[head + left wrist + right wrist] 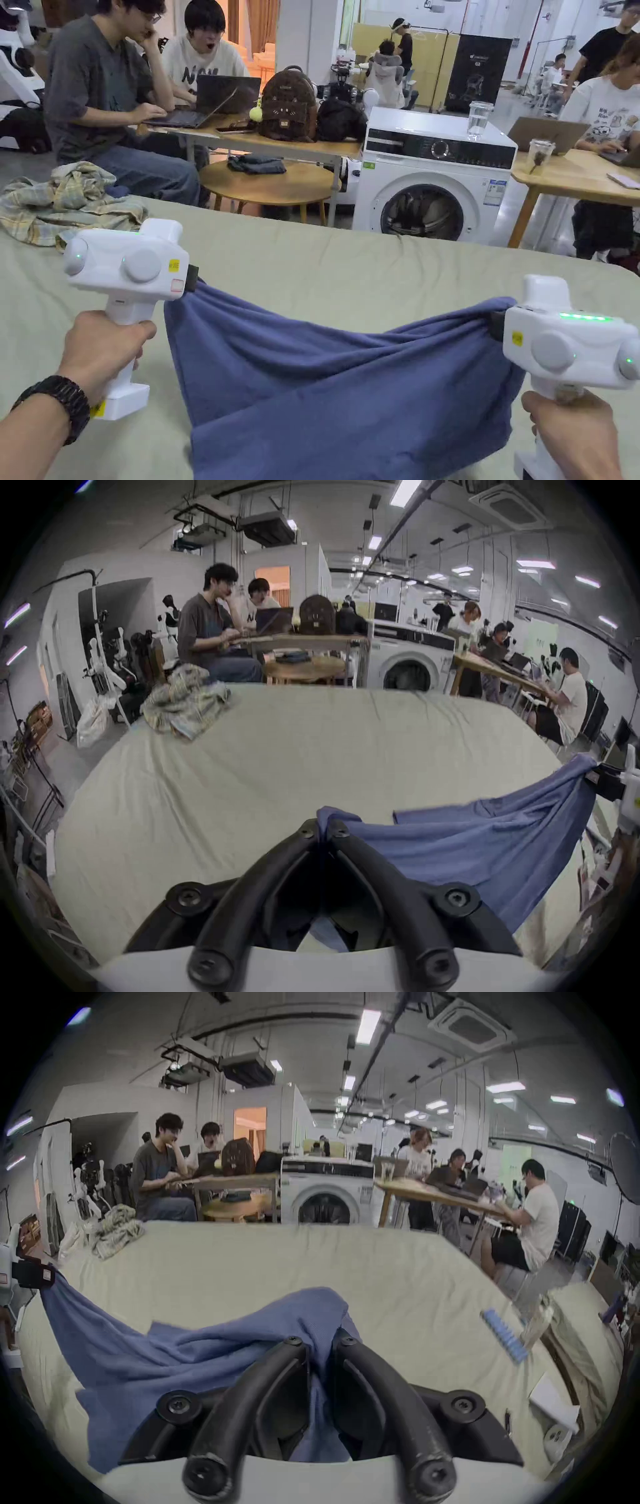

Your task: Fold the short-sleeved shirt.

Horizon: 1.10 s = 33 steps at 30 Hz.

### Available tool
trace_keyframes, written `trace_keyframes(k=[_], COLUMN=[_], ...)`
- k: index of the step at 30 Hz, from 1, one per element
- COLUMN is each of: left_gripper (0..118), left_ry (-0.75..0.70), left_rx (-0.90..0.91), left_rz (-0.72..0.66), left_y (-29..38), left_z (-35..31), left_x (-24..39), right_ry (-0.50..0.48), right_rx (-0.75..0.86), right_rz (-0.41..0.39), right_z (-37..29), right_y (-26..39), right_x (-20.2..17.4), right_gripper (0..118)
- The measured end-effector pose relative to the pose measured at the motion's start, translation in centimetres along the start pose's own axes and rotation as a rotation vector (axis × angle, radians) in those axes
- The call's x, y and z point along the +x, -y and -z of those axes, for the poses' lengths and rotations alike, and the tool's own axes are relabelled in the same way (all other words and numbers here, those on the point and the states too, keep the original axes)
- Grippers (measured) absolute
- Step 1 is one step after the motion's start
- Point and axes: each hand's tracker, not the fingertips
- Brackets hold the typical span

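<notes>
A blue short-sleeved shirt point(350, 381) hangs stretched between my two grippers above the pale green cloth-covered table point(325, 262). My left gripper point(190, 279) is shut on the shirt's left top edge; in its own view the black jaws pinch the blue cloth point(450, 847) at the left gripper's tip point(323, 830). At the shirt's right top edge my right gripper point(497, 325) holds a bunched fold, and the right gripper point(320, 1345) shows both jaws pressed on the blue fabric point(166, 1352). The shirt's lower part sags onto the table near me.
A crumpled plaid garment point(65, 203) lies at the table's far left corner. Beyond the table stand a white washing machine point(431, 175), a round wooden stool point(272, 184) and desks with several seated people. A blue strip-like object point(504, 1335) sits near the table's right edge.
</notes>
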Motion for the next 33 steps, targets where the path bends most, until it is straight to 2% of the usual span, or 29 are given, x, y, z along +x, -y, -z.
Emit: trace_keyframes(k=[13,18,22,25,30,32,33], left_gripper=[0,0,0,0,0,0,0], left_ry=[-0.062,-0.073,-0.064,-0.057,-0.028,-0.009,-0.014], left_rx=[0.183,0.236,0.237,0.197,0.128,0.086,0.084], left_rz=[-0.027,-0.002,-0.002,0.018,0.001,-0.013,-0.025], left_y=[-14.2,-17.1,-15.4,-12.1,-3.5,0.0,1.8], left_z=[-3.1,-3.7,-2.9,-1.6,-0.6,-0.4,-0.4], left_x=[-2.8,-1.9,-1.3,-0.8,-0.8,-1.0,-1.0], right_ry=[0.08,0.092,0.102,0.12,0.108,0.101,0.089], right_rx=[0.196,0.25,0.231,0.179,0.097,0.064,0.019], right_rz=[-0.011,-0.056,-0.044,-0.092,-0.166,-0.142,-0.159], right_z=[1.1,0.9,1.2,1.2,1.1,0.3,-0.2], right_y=[-15.4,-18.1,-16.2,-12.4,-3.5,0.1,2.0], right_x=[0.8,0.4,0.6,0.5,0.6,0.6,0.6], right_gripper=[6,7,7,7,7,7,7])
